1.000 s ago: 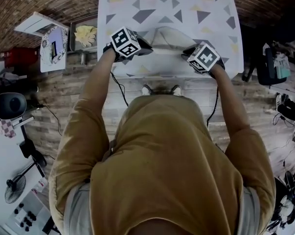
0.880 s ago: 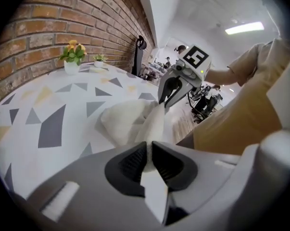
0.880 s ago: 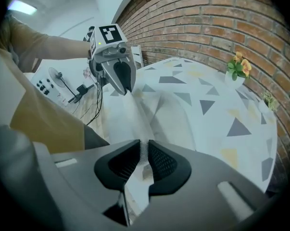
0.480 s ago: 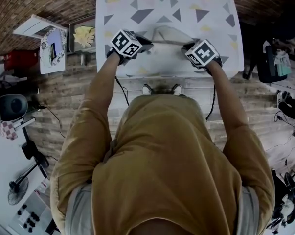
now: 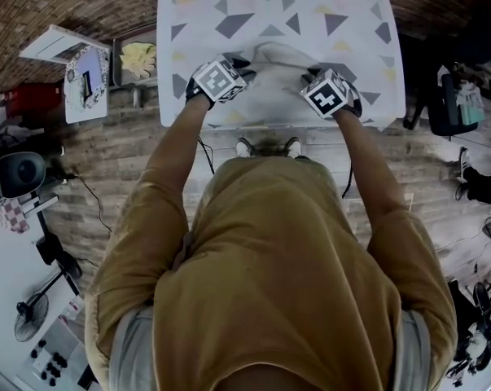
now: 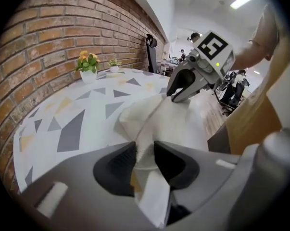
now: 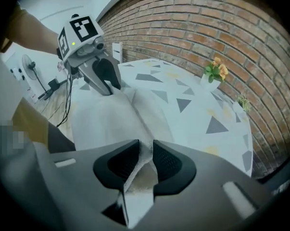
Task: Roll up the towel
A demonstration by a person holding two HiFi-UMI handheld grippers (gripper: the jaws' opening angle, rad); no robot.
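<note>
1. Tools sit nearer each other than a second ago. The left tool (image 5: 242, 67) has slid inward, and its jaws have just eased slightly wider while pinching the left corner of the towel (image 5: 279, 55). The right tool (image 5: 312, 78) has slid inward too and is clenched on the right corner.
2. Head view shows mostly the marker cubes. Each gripper view shows cloth bunched between its own pads and the other tool across the raised fold. The left one also shows distant people, and the right one a fan (image 7: 28, 64).
3. Desk (image 5: 229, 10) with a triangle-patterned cover carries the towel. A potted plant (image 6: 88, 64) stands at the far end by the brick wall (image 6: 48, 32). A tray (image 5: 138, 57) sits to the left, above the wooden floor (image 5: 107, 153).
</note>
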